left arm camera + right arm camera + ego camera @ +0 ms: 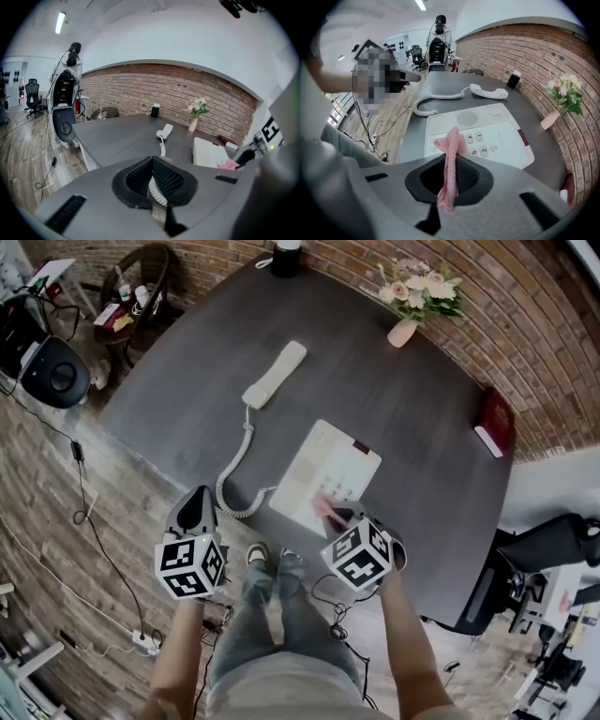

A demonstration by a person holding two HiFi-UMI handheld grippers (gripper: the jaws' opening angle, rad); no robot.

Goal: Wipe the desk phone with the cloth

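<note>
My right tongs [334, 517] are clamped on the pink cloth [450, 152]: a strip is pinched between the pads and its top end is bunched over the number keys at the near edge of the white desk phone [328, 465]; can't tell if it touches the keys. My left tongs [151, 180] are closed on nothing, tips together, at the near edge of the dark desk [394, 409], just beside the coiled cord [232, 486]. The handset [275, 374] is off the base and lies flat on the desk farther out, with the cord running from it to the phone.
</note>
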